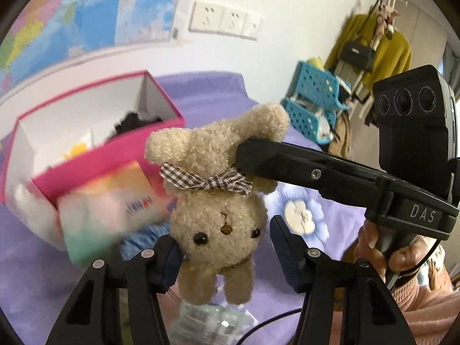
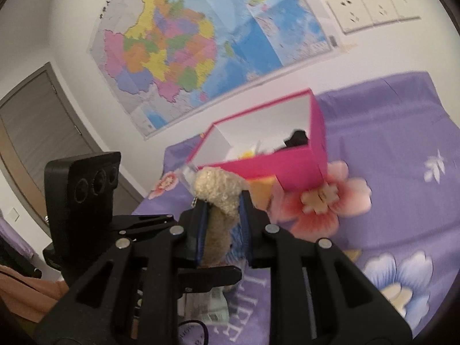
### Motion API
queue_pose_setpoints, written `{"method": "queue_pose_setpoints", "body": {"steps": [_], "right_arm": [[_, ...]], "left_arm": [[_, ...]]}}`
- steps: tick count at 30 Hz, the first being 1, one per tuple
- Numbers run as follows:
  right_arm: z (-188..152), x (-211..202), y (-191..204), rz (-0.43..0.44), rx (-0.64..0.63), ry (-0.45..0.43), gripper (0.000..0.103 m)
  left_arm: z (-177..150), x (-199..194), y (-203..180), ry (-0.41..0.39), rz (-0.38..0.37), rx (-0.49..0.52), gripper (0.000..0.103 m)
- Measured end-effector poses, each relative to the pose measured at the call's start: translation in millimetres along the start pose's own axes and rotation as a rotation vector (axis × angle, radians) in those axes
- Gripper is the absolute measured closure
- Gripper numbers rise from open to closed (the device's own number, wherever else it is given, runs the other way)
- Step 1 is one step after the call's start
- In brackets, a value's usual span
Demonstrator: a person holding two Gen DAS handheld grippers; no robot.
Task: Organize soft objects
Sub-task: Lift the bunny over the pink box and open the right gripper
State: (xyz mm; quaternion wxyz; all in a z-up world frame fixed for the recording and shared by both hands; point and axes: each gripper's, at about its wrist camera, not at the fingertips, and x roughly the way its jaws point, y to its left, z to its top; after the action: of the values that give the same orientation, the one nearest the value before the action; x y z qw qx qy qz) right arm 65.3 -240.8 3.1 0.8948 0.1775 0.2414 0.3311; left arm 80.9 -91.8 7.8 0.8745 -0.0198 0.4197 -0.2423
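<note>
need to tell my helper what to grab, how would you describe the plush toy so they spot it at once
Start at the purple flowered bedspread with the open pink box on it. In the air before that box hangs a beige curly-fleece bunny, pinched by one ear in the right gripper. Only it has black bead eyes and a brown checked bow.
</note>
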Motion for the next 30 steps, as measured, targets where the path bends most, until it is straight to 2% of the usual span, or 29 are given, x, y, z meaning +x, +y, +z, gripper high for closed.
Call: {"method": "queue_pose_setpoints", "body": {"steps": [5,12,19,30], "right_arm": [[31,17,6,0.024,-0.024,-0.001,0.08],[72,54,1,0.02,-0.016,-0.001,0.08],[100,97,-17,-0.009,0.03,0.031,0.08],[114,149,-53,-0.085,0.1,0.08,0.079]], "left_arm": [[26,-11,19,-0.063,0.028,-0.023,0.046],[65,-9,58,-0.093,0.097,-0.071,0.05],[92,13,98,-0.063,0.118,-0.137,0.05],[114,54,134,0.039,0.189,-0.216,0.05]]}}
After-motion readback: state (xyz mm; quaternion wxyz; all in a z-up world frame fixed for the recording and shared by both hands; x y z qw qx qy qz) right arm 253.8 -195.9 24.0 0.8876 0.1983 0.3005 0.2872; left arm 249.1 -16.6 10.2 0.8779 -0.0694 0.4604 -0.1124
